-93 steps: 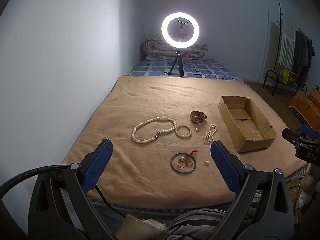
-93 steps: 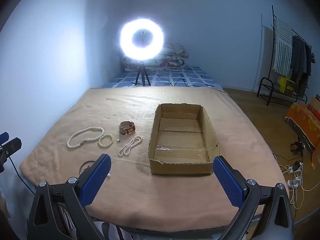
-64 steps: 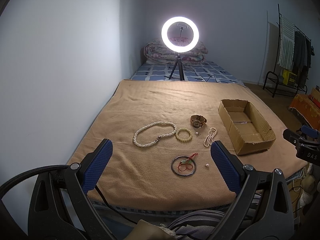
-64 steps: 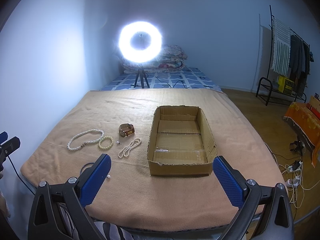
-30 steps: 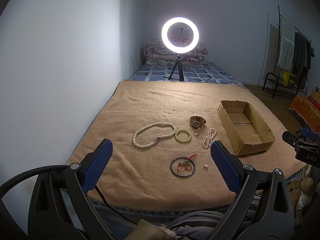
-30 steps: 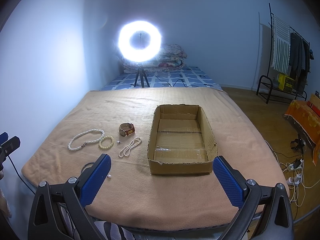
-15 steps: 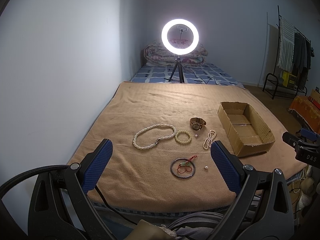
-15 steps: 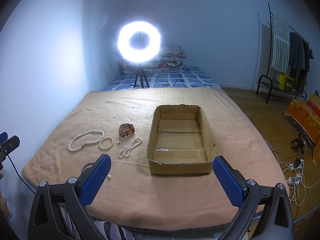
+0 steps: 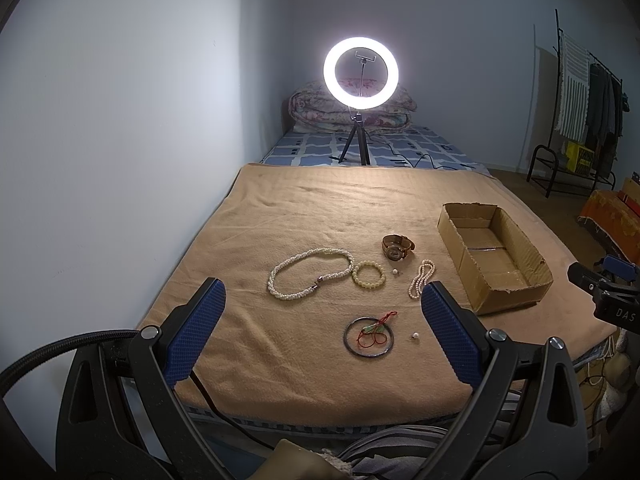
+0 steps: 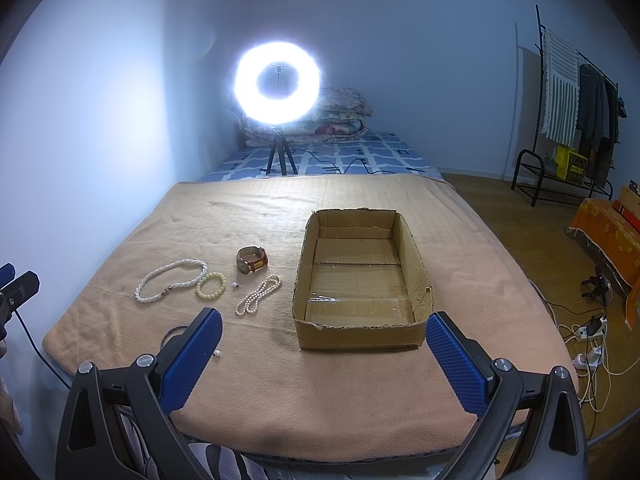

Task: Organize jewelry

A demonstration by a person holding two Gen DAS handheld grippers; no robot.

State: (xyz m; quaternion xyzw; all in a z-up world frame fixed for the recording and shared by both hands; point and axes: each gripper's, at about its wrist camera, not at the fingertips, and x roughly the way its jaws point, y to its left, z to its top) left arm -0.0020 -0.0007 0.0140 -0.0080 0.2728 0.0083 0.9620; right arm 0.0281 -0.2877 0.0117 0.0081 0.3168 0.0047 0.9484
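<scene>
With both grippers, left [image 9: 322, 322] and right [image 10: 322, 350], gaping empty, I'd pinch the limp, slippery necklace [image 9: 310, 274] mid-strand

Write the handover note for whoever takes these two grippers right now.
Left hand-held gripper: open, empty, hanging near the blanket's front edge.
Right hand-held gripper: open, empty, facing the cardboard box.
On the blanket: pearl necklace, bead bracelet, watch, small pearl strand, dark bangle with red cord, two loose pearls.
Done: nothing; box holds no jewelry.
Left: everything.
</scene>
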